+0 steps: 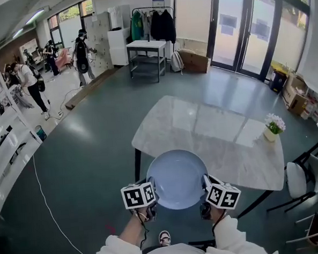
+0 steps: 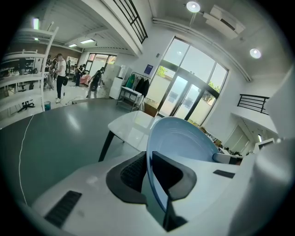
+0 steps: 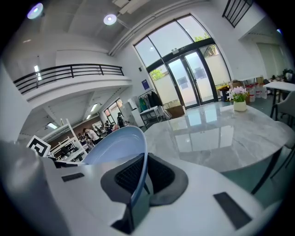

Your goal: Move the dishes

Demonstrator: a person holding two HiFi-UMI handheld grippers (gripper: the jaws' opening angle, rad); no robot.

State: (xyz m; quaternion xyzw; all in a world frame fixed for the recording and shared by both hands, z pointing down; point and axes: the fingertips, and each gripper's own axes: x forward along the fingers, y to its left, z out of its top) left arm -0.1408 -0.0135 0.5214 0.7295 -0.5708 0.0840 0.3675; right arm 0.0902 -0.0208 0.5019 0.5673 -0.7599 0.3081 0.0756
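Observation:
A wide pale blue plate (image 1: 177, 177) hangs in the air in front of me, held level between both grippers at the near edge of the white marble table (image 1: 202, 132). My left gripper (image 1: 150, 197) is shut on the plate's left rim; in the left gripper view the plate (image 2: 184, 140) runs edge-on between the dark pads of the left gripper (image 2: 148, 173). My right gripper (image 1: 205, 195) is shut on the right rim, and in the right gripper view the plate (image 3: 115, 145) stands between the ribbed pads of the right gripper (image 3: 144, 177).
A small pot of flowers (image 1: 273, 126) stands at the table's right end. A white chair (image 1: 307, 176) sits at the right. A grey metal table (image 1: 145, 53) and a clothes rack stand far back. Several people work by shelves at the left (image 1: 33, 86). A white cable (image 1: 48, 205) lies on the floor.

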